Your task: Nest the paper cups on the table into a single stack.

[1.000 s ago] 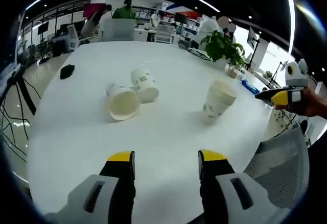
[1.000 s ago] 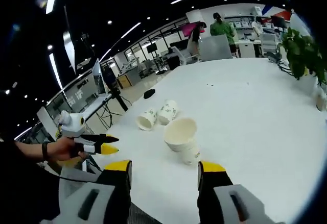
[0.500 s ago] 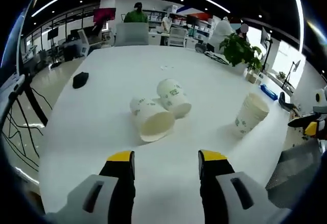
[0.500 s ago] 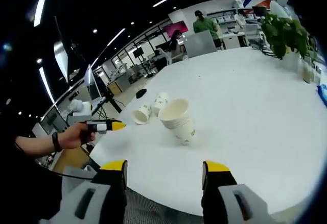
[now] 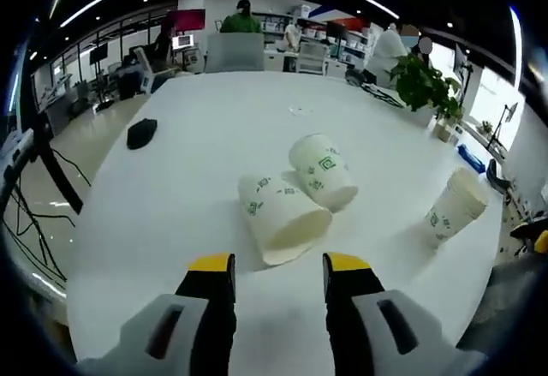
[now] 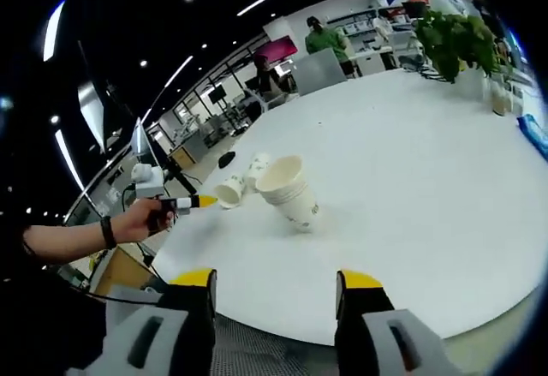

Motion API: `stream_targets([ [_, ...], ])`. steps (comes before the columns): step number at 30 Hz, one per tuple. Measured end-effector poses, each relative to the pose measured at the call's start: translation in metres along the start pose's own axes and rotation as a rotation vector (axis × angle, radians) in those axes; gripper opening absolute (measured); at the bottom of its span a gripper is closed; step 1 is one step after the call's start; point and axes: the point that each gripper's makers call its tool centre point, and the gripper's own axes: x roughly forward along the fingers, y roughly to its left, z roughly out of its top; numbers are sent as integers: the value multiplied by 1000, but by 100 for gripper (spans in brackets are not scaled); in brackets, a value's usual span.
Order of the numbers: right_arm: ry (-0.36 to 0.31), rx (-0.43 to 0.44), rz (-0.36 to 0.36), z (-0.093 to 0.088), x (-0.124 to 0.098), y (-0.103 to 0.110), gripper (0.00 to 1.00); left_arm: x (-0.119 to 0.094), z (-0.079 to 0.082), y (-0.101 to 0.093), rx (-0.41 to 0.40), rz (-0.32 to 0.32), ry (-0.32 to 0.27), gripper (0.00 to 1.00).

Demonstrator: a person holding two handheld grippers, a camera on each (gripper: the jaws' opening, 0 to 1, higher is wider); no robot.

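Observation:
Two white paper cups with green print lie on their sides on the round white table point(image 5: 154, 213). The nearer lying cup point(image 5: 282, 217) has its mouth turned toward me; the second lying cup point(image 5: 324, 170) touches it just behind. My left gripper point(image 5: 278, 265) is open, just short of the nearer cup. A nested stack of cups point(image 5: 454, 209) stands further right. In the right gripper view the stack of cups point(image 6: 289, 192) stands ahead of my open right gripper point(image 6: 278, 280), well apart from it. The lying cups point(image 6: 231, 192) sit beyond, and a hand holds the left gripper point(image 6: 184, 202) beside them.
A small black object point(image 5: 141, 132) lies on the table's left side. Potted plants point(image 5: 424, 85) stand at the far right edge, with a blue item point(image 6: 533, 136) nearby. An open laptop point(image 5: 233, 50) sits at the back, people behind it. The table edge runs under my right gripper.
The left gripper has come closer to the two lying cups, which now loom larger and nearer its jaws. In the right gripper view, the hand-held left gripper has shifted toward the lying cups.

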Motion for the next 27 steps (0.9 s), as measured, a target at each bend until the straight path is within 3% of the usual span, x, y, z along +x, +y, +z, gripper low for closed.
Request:
stream_targets([
  [5,-24,18,-21,4,0,-4,53,5,2,5,-6,14,-12,26],
  [10,10,-13,-31,-3,3,-3,53,13,5,10,-15,3,-17,18],
  [15,20,-27,-32,-4,3,-4,52,15,7,10,-6,4,-30,0],
  [17,16,-24,-47,-4,2,-7,51,14,8,11,8,29,-39,0],
  [27,1,-55,-64,-3,2,-7,48,-6,-2,-3,39,-7,-50,0],
])
